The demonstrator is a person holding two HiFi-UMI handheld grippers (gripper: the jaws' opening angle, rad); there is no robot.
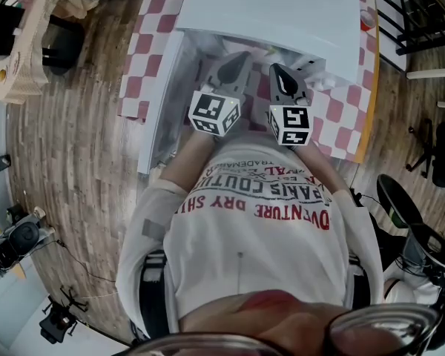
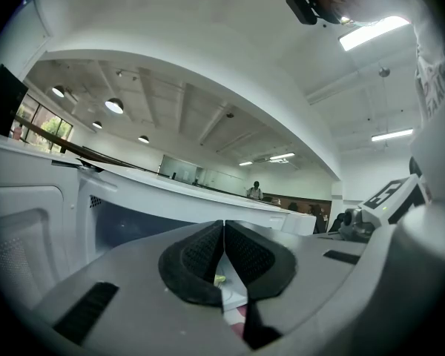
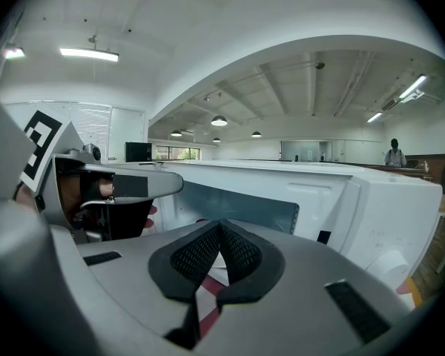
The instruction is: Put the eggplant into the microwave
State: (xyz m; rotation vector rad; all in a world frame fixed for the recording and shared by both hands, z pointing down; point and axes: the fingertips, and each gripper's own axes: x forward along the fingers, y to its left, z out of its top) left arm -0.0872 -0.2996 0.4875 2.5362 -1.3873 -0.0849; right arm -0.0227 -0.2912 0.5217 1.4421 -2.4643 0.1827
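The checkered surface [image 1: 144, 58] carries the white microwave [image 1: 274, 13] at its far middle, its door [image 1: 162, 102] swung open leftward; the left hand-held gripper [image 1: 243, 56] and right hand-held gripper [image 1: 277, 70] face it from the near side, jaws pressed together, empty; the eggplant cannot be made out.

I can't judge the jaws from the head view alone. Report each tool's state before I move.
Observer: In the left gripper view, the left tool is shut, pads together, with nothing between them.
Operator: Now the right one.
Observer: The right tool is shut and empty as well, by its own view.
Operator: Find the eggplant.
Observer: Neither gripper view shows it. The right gripper view shows only the open microwave ahead.
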